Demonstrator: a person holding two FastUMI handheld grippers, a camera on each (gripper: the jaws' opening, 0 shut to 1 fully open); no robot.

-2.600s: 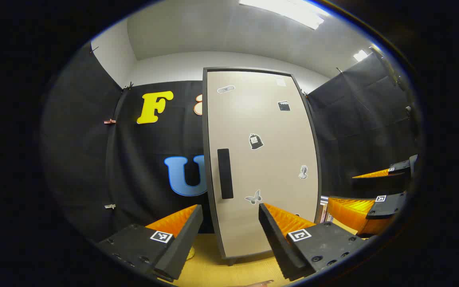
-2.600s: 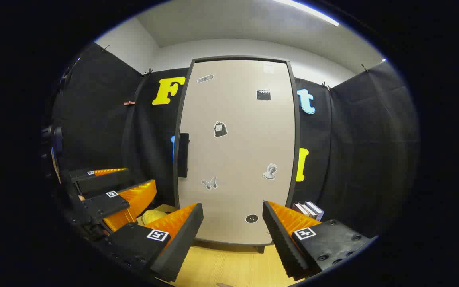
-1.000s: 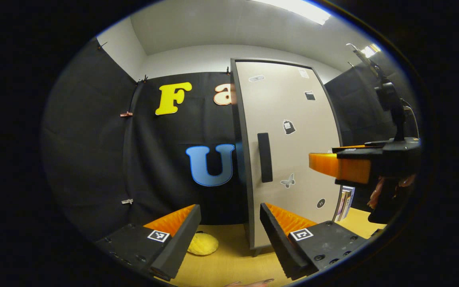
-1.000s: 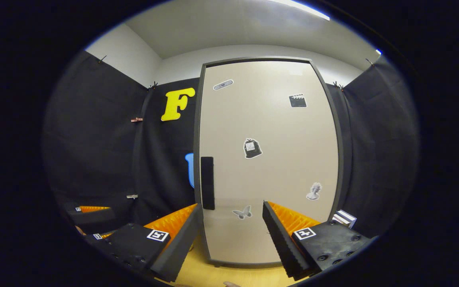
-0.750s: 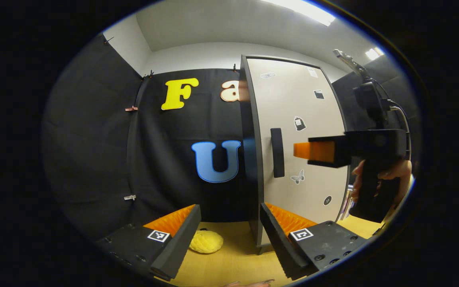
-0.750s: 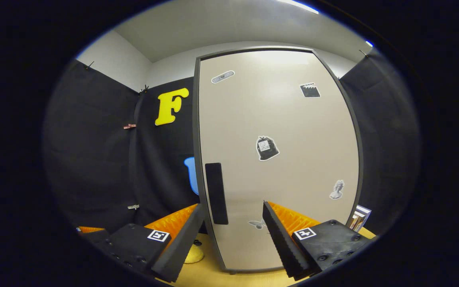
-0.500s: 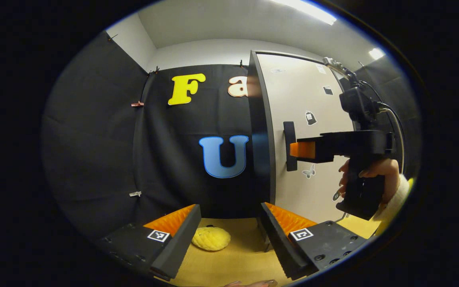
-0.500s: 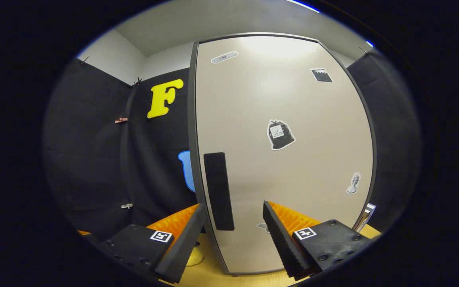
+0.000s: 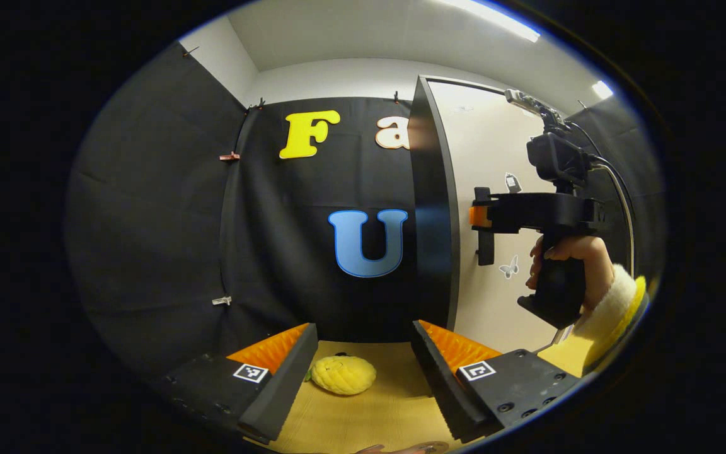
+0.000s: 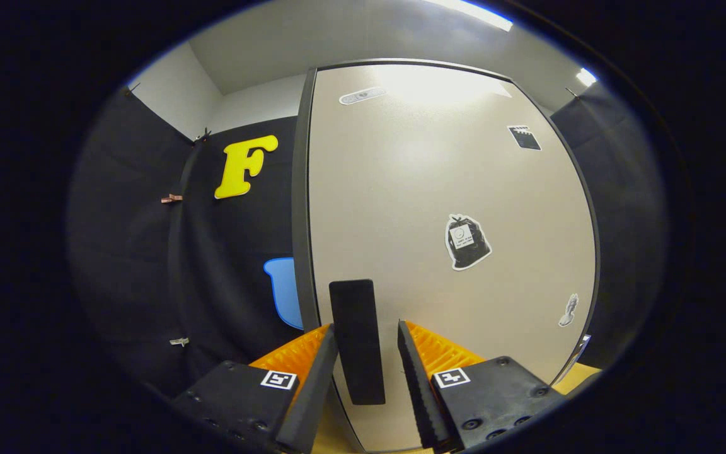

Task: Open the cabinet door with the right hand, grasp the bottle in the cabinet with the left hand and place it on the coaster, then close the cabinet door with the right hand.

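The cabinet (image 10: pixel 438 170) has a beige door with stickers and stands closed, so its inside is hidden. My right gripper (image 10: pixel 366 343) straddles the black vertical door handle (image 10: pixel 357 340). Its jaws are narrowed around the handle, and a sliver of door shows between the handle and the right finger (image 10: pixel 410 353). In the left gripper view, the right gripper (image 9: pixel 478 216) is at the handle (image 9: pixel 484 243), held by a hand (image 9: pixel 564 252). My left gripper (image 9: pixel 363 356) hangs open and empty over the table, left of the cabinet's dark side panel (image 9: pixel 429 208).
A yellow knobbly toy (image 9: pixel 343 374) lies on the wooden table (image 9: pixel 369 416) between my left fingers, by the cabinet's left side. Black cloth walls close in the back and both sides. A cream and yellow sleeve (image 9: pixel 615 309) is at the right.
The right gripper has moved up to the door and its jaws have narrowed around the handle. The left gripper has swung left, past the cabinet's side. The door has stayed closed.
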